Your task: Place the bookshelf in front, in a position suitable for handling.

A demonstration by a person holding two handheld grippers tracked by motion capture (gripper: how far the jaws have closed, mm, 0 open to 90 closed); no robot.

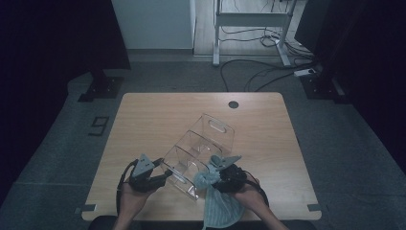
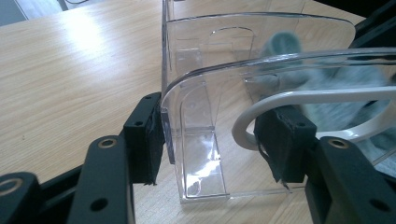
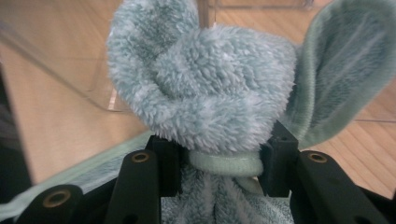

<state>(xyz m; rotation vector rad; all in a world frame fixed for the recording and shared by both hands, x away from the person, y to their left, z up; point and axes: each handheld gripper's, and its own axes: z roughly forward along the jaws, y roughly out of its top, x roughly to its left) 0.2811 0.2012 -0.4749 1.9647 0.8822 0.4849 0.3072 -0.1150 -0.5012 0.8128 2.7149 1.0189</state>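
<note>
A clear plastic organizer with several compartments and a handle slot lies slanted across the middle of the table. My left gripper holds its near end. In the left gripper view the jaws sit either side of the clear end section, with the pads against the plastic. A fluffy pale green towel is bunched in my right gripper, right beside the organizer's near corner. In the right gripper view the pads pinch the towel, which bulges above them and hangs below.
The wooden table has a round cable hole at its far edge. Cables and a metal desk frame lie on the floor beyond. Dark stands flank the table at the left and right.
</note>
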